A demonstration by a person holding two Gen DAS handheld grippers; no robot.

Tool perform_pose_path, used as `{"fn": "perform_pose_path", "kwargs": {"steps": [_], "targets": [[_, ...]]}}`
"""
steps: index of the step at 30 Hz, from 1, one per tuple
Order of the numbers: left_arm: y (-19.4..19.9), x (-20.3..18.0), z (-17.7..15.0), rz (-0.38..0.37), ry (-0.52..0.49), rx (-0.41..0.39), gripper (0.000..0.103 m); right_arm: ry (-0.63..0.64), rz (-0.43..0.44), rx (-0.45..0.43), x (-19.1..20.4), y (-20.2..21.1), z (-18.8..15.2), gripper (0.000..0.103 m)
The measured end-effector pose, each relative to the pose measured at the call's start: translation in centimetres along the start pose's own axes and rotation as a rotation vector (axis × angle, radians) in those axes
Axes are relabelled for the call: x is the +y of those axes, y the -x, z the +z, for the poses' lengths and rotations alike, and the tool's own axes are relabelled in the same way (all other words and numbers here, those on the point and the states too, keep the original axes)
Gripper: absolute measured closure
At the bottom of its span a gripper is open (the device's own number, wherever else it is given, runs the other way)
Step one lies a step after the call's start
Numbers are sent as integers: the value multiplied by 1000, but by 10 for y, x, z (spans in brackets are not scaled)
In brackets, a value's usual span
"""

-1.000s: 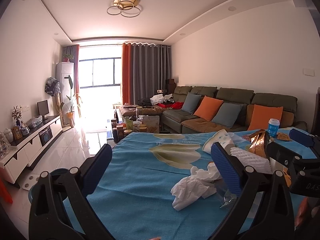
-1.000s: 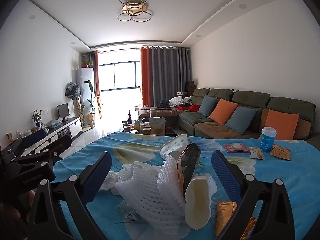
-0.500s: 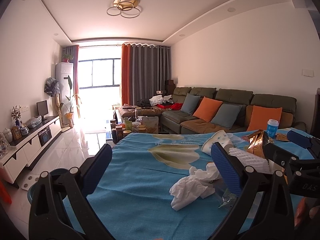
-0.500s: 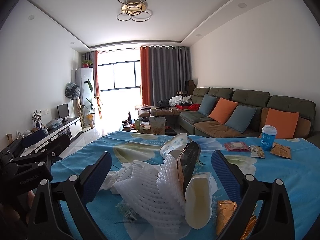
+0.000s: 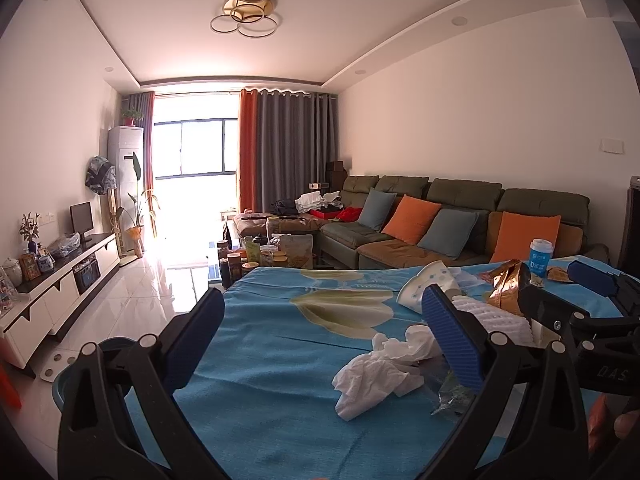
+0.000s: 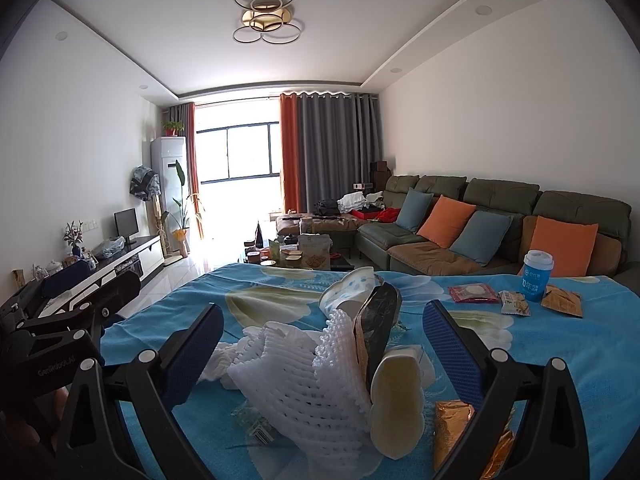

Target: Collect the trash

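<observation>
Barely shifted since a second ago, left gripper [image 5: 320,328] and right gripper [image 6: 322,334] hang wide open and empty over tissue [image 5: 384,368] and foam netting [image 6: 304,376], its barcode label [image 6: 262,435] unreadable.

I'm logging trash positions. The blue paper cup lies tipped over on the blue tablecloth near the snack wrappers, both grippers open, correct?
Not quite. The blue paper cup stands upright, lid on top, as the right wrist view shows. The rest holds: it is on the blue tablecloth near the snack wrappers, with the left gripper and right gripper open.
</observation>
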State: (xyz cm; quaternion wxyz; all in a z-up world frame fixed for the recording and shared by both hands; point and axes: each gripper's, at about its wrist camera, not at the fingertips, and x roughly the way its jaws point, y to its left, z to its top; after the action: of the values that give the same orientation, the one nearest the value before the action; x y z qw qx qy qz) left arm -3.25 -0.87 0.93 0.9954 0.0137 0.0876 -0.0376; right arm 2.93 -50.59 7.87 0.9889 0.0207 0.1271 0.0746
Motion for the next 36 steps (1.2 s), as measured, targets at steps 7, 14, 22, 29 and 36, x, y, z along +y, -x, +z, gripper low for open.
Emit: {"fn": "perform_pose_path", "kwargs": {"steps": [7,14,22,29,36], "targets": [[2,1,0,-2,2,2,6,-1,0,-1,0,0,0,7],[1,1,1,-5,2,3,6,0,0,-2,0,0,-1,7],[3,1,0,-15,0,10,6,-2,-2,0,0,0,-2,7],[-2,-2,-1,-42,-10,32,6,-14,-4,10,-2,-2,-3,7],[-10,-6,-4,-66,-11,58,6,-45,-8,35,-12,-5,-6,7]]}}
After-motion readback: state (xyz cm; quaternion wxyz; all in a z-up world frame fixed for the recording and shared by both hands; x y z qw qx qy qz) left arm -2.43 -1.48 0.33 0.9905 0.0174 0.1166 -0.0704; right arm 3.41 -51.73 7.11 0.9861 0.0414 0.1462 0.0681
